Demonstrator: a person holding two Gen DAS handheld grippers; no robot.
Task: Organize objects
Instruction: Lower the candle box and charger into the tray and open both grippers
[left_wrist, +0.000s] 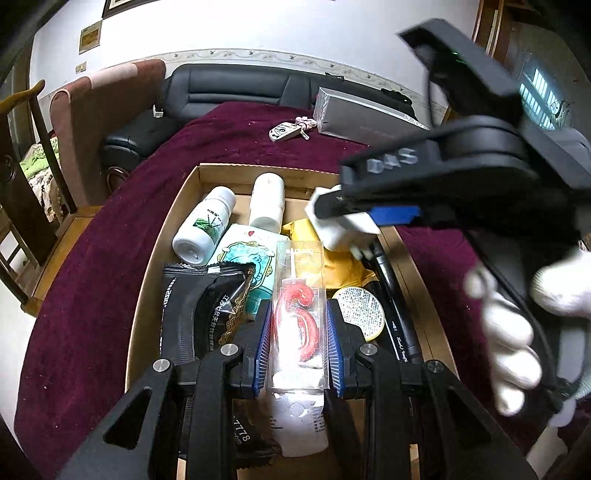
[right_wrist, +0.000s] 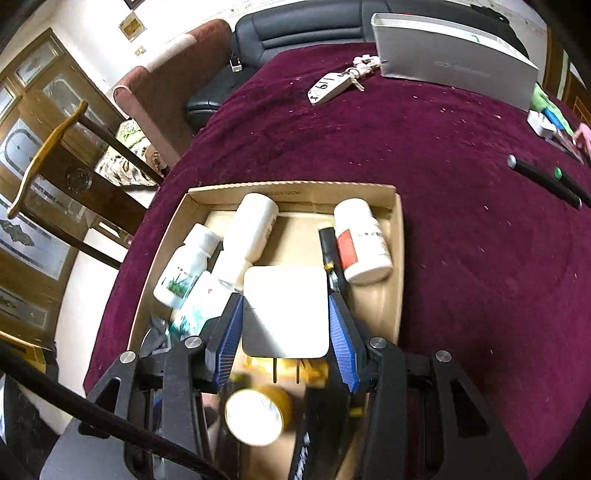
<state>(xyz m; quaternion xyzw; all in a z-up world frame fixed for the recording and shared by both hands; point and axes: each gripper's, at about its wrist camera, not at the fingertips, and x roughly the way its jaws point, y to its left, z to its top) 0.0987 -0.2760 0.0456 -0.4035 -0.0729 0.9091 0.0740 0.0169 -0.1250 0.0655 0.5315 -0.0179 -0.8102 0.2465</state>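
A shallow cardboard box (left_wrist: 155, 258) (right_wrist: 397, 236) lies on the maroon tablecloth and holds several items. My left gripper (left_wrist: 297, 343) is shut on a clear plastic packet (left_wrist: 297, 295) with a red curled item inside, held over the box. My right gripper (right_wrist: 286, 325) is shut on a white plug adapter (right_wrist: 284, 310), its two prongs pointing back at the camera, above the box. It also shows in the left wrist view (left_wrist: 343, 225), held at the box's right side. White bottles (left_wrist: 203, 225) (right_wrist: 251, 232) lie at the far end.
A key fob (right_wrist: 330, 86), a grey flat box (right_wrist: 454, 62) and two dark pens (right_wrist: 546, 182) lie on the cloth beyond the box. Small coloured items (right_wrist: 550, 125) sit at the far right. A black sofa (left_wrist: 236, 88) and wooden chairs (right_wrist: 74, 162) stand past the table.
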